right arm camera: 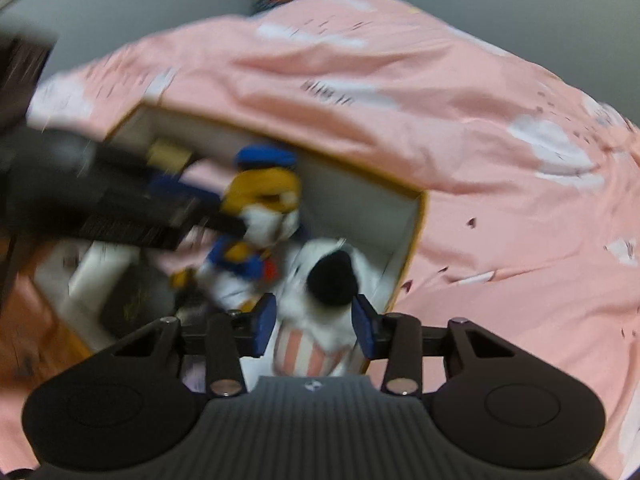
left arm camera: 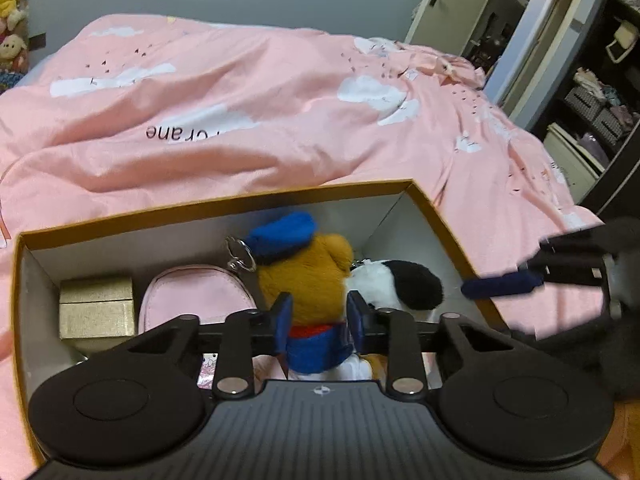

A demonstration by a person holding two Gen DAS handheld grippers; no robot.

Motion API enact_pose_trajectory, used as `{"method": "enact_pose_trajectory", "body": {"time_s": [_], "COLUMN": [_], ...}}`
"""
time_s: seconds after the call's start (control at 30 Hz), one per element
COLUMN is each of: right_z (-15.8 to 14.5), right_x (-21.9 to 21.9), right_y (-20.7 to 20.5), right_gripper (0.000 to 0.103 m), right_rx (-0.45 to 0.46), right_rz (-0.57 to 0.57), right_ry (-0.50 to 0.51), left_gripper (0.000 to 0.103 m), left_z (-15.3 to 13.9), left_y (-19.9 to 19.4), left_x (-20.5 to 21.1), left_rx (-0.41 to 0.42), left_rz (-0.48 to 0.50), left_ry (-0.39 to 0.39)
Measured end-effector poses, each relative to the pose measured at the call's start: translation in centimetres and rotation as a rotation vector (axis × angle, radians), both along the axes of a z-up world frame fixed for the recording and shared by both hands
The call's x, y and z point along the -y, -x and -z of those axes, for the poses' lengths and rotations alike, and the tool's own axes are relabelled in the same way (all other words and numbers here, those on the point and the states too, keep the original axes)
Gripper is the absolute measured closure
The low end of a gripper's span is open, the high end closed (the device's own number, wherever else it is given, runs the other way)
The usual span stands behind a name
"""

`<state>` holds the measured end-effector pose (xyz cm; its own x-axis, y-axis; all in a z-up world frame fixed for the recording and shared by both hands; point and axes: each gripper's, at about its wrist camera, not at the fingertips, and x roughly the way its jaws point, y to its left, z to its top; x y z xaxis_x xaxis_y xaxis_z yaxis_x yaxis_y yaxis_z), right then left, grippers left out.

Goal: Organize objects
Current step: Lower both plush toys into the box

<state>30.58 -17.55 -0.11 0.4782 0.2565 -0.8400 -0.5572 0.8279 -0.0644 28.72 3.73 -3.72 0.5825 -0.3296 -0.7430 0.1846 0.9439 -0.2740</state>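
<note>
An open cardboard box (left arm camera: 120,220) (right arm camera: 416,232) with an orange rim sits on a pink bed. Inside stands a brown plush toy (left arm camera: 304,276) (right arm camera: 264,196) in a blue cap and blue clothes. My left gripper (left arm camera: 320,320) (right arm camera: 216,204) is shut on its body, with a pad against each side. Beside it lies a white plush dog (left arm camera: 384,284) (right arm camera: 320,320) with a black ear. In the right wrist view the dog fills the gap of my right gripper (right arm camera: 314,326). The left wrist view shows the right gripper (left arm camera: 504,268) just right of the dog, apart from it and open.
A gold box (left arm camera: 96,308) and a pink pouch (left arm camera: 192,296) lie in the left half of the cardboard box. The rumpled pink duvet (left arm camera: 280,92) spreads behind. A door (left arm camera: 440,4) and dark shelves (left arm camera: 600,100) stand at the right, with soft toys (left arm camera: 12,12) at the far left.
</note>
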Motion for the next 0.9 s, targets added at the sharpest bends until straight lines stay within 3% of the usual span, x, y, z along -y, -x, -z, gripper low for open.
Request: {"method": "enact_pose_trajectory", "body": {"time_s": [0.1, 0.23, 0.33, 0.63, 0.73, 0.77, 0.8, 0.9], "right_z": [1.3, 2.7, 3.6, 4.3, 4.3, 4.3, 4.3, 4.0], "right_x": [-0.9, -1.2, -1.5, -2.1, -2.1, -2.2, -2.2, -1.9], "right_y": [0.6, 0.2, -0.1, -2.1, -2.5, -2.4, -2.3, -1.6], "right_gripper": [0.064, 0.07, 0.083, 0.084, 0.083, 0.083, 0.083, 0.083], "right_rx": [0.015, 0.012, 0.033, 0.089, 0.086, 0.089, 0.091, 0.097], "right_rz": [-0.059, -0.085, -0.088, -0.022, -0.002, -0.002, -0.004, 0.0], "right_ry": [0.076, 0.117, 0.142, 0.114, 0.095, 0.095, 0.094, 0.085], "left_gripper": [0.077, 0.077, 0.077, 0.073, 0.059, 0.047, 0.036, 0.021], "left_z": [1.2, 2.6, 2.9, 2.4, 1.6, 1.3, 1.0, 0.1], "left_y": [-0.8, -1.2, -1.1, 0.3, 1.2, 1.6, 2.0, 3.4], "left_x": [0.1, 0.0, -0.4, -0.1, 0.1, 0.2, 0.3, 0.4], "left_rx": [-0.043, -0.076, -0.077, -0.014, 0.037, 0.057, 0.075, 0.125], "left_rz": [-0.025, -0.057, -0.061, -0.071, -0.106, -0.115, -0.119, -0.133], "left_ry": [0.003, -0.003, 0.016, -0.002, -0.031, -0.035, -0.028, 0.015]}}
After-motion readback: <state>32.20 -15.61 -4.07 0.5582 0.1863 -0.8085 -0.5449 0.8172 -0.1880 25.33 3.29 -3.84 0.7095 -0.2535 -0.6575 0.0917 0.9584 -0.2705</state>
